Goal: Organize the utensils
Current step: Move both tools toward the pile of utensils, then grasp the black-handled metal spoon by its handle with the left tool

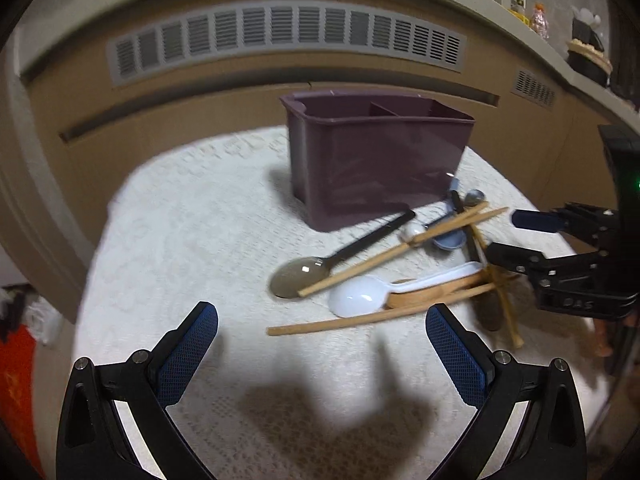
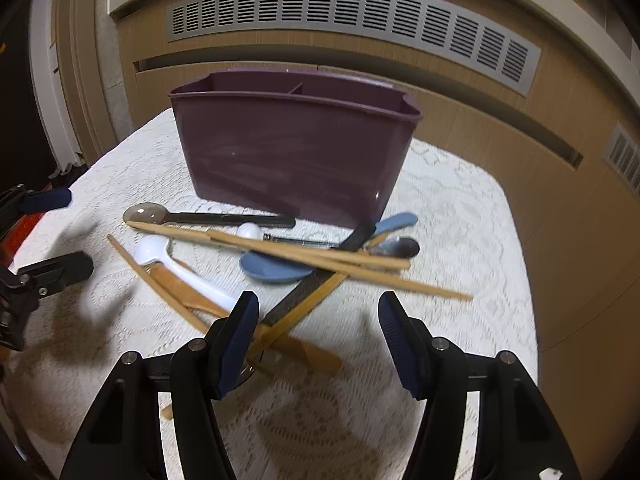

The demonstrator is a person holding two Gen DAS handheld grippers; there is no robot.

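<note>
1. The pile of chopsticks (image 2: 304, 254) and spoons is lying right in front of the right gripper (image 2: 318, 312), just past its tips; the long sticks are mostly running sideways across its path.
2. The right gripper is sitting nearer the pile; its jaws are parted, gripping nothing.
3. The left gripper (image 1: 322, 322) is spread wide and empty; the pile is lying ahead to its right.
4. The purple holder (image 2: 294, 152) is standing upright behind the pile, looking empty.
5. Everything is resting on a white lace tablecloth (image 2: 460, 240); a wooden wall with grey vents (image 2: 352, 12) is standing behind.
</note>
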